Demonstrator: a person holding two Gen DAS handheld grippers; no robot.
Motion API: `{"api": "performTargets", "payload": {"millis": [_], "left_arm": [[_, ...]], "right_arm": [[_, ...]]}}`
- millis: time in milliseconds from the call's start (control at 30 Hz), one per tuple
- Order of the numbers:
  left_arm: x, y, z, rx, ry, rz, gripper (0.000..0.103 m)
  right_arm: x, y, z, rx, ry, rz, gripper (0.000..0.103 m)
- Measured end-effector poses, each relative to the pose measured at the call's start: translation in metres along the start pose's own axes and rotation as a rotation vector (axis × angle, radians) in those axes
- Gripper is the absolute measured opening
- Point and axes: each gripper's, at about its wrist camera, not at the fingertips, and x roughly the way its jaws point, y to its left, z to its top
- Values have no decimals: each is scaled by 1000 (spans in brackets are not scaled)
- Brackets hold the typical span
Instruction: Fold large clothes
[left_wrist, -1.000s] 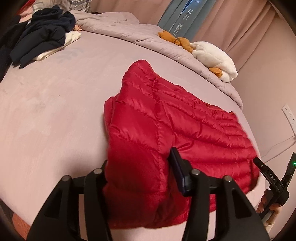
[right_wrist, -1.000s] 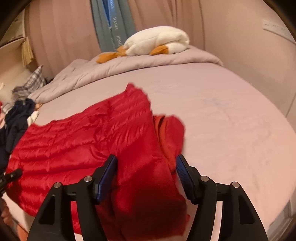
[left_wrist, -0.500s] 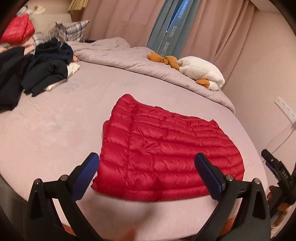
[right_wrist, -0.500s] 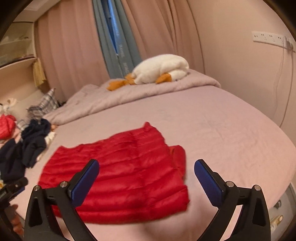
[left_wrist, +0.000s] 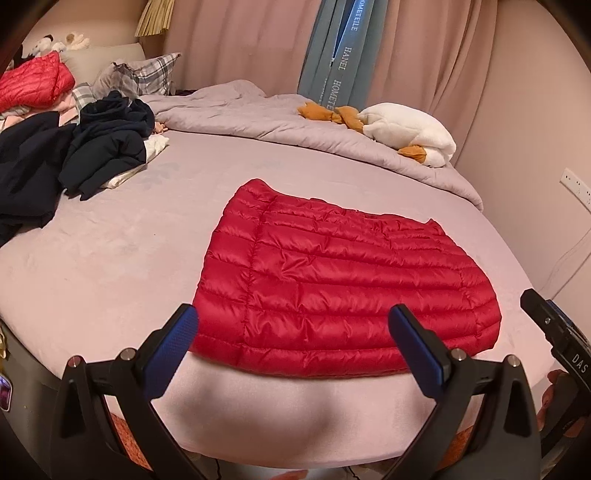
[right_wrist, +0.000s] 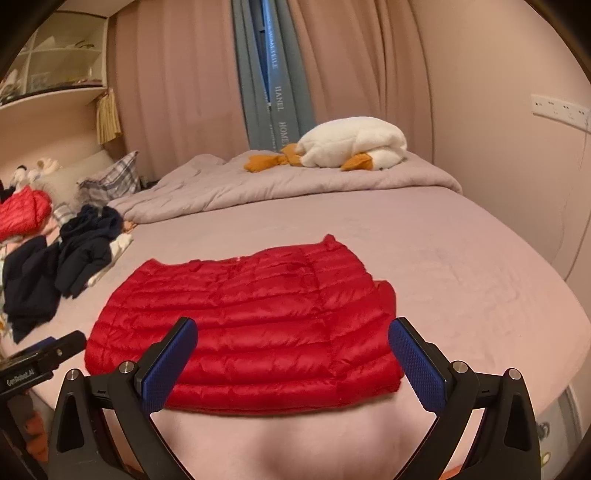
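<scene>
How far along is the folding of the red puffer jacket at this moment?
Done: the red puffer jacket lies flat on the bed as a compact rectangle, one red edge poking out from under its right side. In hand: nothing; the left tool and right tool are both open and off the fabric. Left: perhaps one more fold, and the dark clothes pile looks unfolded.

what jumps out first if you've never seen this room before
The bright red puffer jacket grabs the eye, lying folded flat on the pinkish bed just ahead of the open left gripper and right gripper. Next, a white plush goose lies on the bunched grey duvet at the far side, and a heap of dark clothes sits at the left.
</scene>
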Motion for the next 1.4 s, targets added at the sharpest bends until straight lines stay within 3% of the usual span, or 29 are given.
{"api": "performTargets", "payload": {"millis": [1400], "left_arm": [[4, -2, -11, 15, 40, -58, 103]], "right_arm": [[10, 33, -2, -62, 44, -23, 102]]}}
